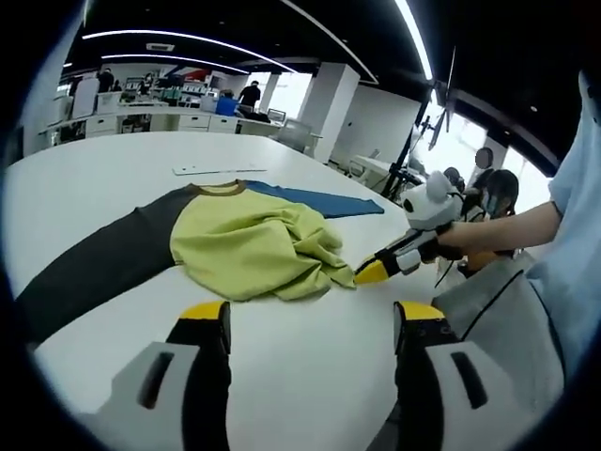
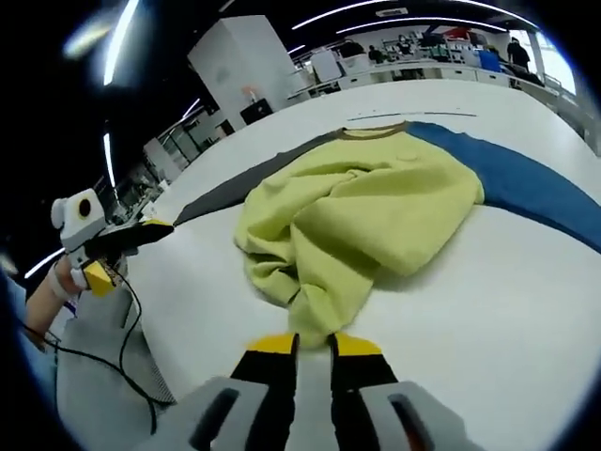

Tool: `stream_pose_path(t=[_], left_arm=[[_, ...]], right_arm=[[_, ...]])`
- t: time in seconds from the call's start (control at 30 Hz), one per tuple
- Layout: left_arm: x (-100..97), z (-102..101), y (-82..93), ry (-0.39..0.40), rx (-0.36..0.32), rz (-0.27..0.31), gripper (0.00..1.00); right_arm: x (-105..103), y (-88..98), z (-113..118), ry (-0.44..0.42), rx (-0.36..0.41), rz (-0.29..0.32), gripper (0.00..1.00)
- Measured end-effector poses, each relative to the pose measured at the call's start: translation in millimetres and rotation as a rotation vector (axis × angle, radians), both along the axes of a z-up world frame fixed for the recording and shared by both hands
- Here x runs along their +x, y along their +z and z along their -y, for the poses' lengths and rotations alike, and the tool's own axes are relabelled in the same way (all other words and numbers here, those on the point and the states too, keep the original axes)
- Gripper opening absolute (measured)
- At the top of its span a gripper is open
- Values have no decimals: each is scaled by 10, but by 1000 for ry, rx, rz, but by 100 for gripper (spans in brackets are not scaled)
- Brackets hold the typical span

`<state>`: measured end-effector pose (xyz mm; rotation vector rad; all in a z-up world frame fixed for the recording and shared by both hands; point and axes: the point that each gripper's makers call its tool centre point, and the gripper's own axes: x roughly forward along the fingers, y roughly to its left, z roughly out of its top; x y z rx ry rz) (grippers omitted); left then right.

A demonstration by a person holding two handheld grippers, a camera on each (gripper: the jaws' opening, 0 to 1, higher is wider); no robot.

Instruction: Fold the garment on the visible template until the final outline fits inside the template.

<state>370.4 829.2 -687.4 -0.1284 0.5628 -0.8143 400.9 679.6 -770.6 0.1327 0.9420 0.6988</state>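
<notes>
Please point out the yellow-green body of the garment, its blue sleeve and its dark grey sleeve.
yellow-green body (image 2: 376,211): right gripper view, middle of the bunched cloth.
blue sleeve (image 2: 526,183): right gripper view, mid-length of the sleeve.
dark grey sleeve (image 1: 103,258): left gripper view, mid-length of the sleeve.

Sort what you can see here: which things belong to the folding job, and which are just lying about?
Job:
- garment, yellow-green body bunched, dark grey and blue sleeves spread
- right gripper, shut on the garment's hem
- left gripper, open over the table

Lying about:
- flat strip beyond the collar
- desks far behind
</notes>
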Motion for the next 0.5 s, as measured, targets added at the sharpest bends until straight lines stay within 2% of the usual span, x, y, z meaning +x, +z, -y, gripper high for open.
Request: stream_pose_path(t=[0.17, 0.4, 0.47, 0.5], left_arm=[[4, 28, -33, -11, 8, -4, 65], [36, 145, -96, -52, 30, -9, 61], [84, 171, -146, -51, 52, -5, 56], [109, 168, -209, -51, 85, -9, 52]], right_arm=[[-15, 17, 54, -52, 33, -15, 0], [-5, 194, 216, -93, 64, 15, 0], [0, 250, 279, -113, 76, 17, 0], [4, 274, 313, -119, 77, 22, 0]])
